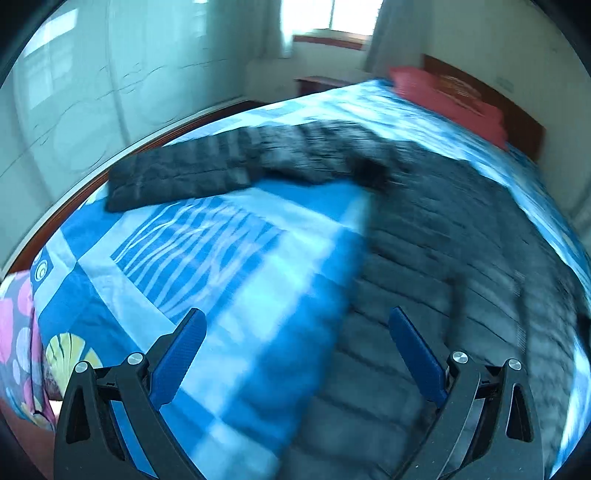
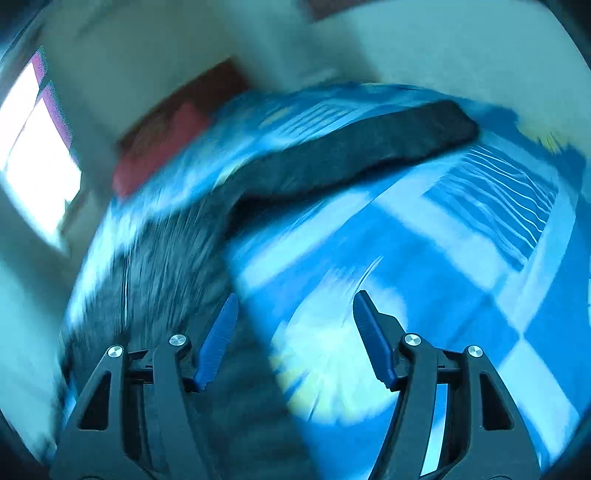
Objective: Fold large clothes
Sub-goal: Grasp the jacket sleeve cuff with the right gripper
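Dark quilted jacket (image 1: 443, 229) — a big padded thing — lies spread flat on the bed, its body filling the right side of my left camera's view and one long sleeve (image 1: 177, 173) stretched out to the left across the bedspread (image 1: 229, 258). From my right camera the same jacket (image 2: 155, 266) sits to the left, with that sleeve (image 2: 369, 147) reaching up and to the right toward the far edge of the bed. Both views are smeared with blur, so the stitching and the collar area are hard to read.

My left gripper (image 1: 297, 325) hangs above the jacket's near edge, its blue fingers (image 1: 413, 354) spread wide with nothing between them; one finger is over bedspread, the other over dark fabric. My right gripper (image 2: 293, 310) is also apart, though less widely, and empty — its left finger (image 2: 218, 343) is over the jacket's edge and the other over a pale round print on the bedspread. Neither one touches the cloth as far as I can tell.

The bedspread is blue and white with striped patches. A red pillow (image 1: 447, 96) lies at the head of the bed against a wooden headboard (image 1: 524, 122), well apart from the jacket. A bright window (image 1: 332, 14) with pale curtains stands beyond.
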Available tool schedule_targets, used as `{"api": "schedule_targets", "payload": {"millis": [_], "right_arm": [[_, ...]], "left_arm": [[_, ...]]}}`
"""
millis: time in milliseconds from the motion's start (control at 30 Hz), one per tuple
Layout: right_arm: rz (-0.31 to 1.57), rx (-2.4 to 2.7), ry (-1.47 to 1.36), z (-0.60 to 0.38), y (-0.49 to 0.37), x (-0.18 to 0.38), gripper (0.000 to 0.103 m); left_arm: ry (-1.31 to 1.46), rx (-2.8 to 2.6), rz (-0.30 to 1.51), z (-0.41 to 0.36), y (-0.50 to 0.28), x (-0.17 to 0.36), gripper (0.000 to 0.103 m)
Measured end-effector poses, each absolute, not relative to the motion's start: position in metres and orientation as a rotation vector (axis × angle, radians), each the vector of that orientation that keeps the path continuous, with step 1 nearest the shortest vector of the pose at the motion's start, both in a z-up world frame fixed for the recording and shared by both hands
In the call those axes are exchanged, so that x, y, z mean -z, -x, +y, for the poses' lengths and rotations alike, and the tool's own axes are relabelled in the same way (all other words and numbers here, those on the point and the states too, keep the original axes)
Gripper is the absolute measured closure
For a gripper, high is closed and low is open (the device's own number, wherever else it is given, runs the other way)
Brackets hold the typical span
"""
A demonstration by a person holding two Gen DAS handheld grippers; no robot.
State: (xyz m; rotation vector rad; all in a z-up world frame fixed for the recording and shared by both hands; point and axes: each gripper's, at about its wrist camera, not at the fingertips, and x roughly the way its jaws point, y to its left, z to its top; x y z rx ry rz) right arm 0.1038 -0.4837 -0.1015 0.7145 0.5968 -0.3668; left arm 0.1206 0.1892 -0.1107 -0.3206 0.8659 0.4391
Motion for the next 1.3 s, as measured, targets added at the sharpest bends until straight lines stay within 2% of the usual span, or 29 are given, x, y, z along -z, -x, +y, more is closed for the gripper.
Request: {"api": "schedule_targets", "payload": {"millis": [200, 367, 467, 567, 700, 733, 800, 833, 867, 1033, 1167, 1300], "right_arm": [[0.459, 0.489, -0.957, -0.606, -0.117, 0.135, 0.037], [0.393, 0.584, -1.041, -0.669, -0.134, 0.161, 0.037], [0.357, 0.597, -1.073, -0.685, -0.143, 0.170, 0.036], [0.316, 0.598, -1.033, -0.694, -0.156, 0.165, 0.027], [0.274, 0.606, -1.055, -0.708, -0.164, 0.170, 0.027], [0.273, 0.617, -1.048, -0.711, -0.168, 0.170, 0.029], [0.292, 0.641, -1.026, -0.716, -0.177, 0.171, 0.049], [0.305, 0.635, -1.027, -0.722, -0.183, 0.174, 0.071], [0.317, 0.636, -1.031, -0.724, -0.184, 0.176, 0.086], [0.289, 0.613, -0.943, -0.700, -0.185, 0.152, 0.095], [0.261, 0.524, -0.811, -0.652, -0.200, 0.107, 0.096], [0.246, 0.360, -0.611, -0.562, -0.231, 0.053, 0.096]], "left_arm": [[0.411, -0.545, 0.900, 0.235, -0.129, 0.141, 0.005], [0.450, -0.601, 0.935, 0.251, -0.135, 0.158, 0.005], [0.382, -0.633, 0.945, 0.249, -0.141, 0.161, 0.005], [0.355, -0.647, 0.939, 0.248, -0.143, 0.164, 0.005], [0.333, -0.658, 0.938, 0.247, -0.147, 0.168, 0.005], [0.328, -0.661, 0.938, 0.247, -0.148, 0.169, 0.004], [0.325, -0.664, 0.936, 0.247, -0.148, 0.169, 0.004], [0.322, -0.667, 0.935, 0.246, -0.144, 0.169, 0.004], [0.319, -0.669, 0.934, 0.245, -0.144, 0.169, 0.004], [0.311, -0.675, 0.931, 0.245, -0.147, 0.170, 0.004], [0.309, -0.676, 0.931, 0.245, -0.148, 0.171, 0.004], [0.304, -0.678, 0.928, 0.244, -0.147, 0.172, 0.004]]}}
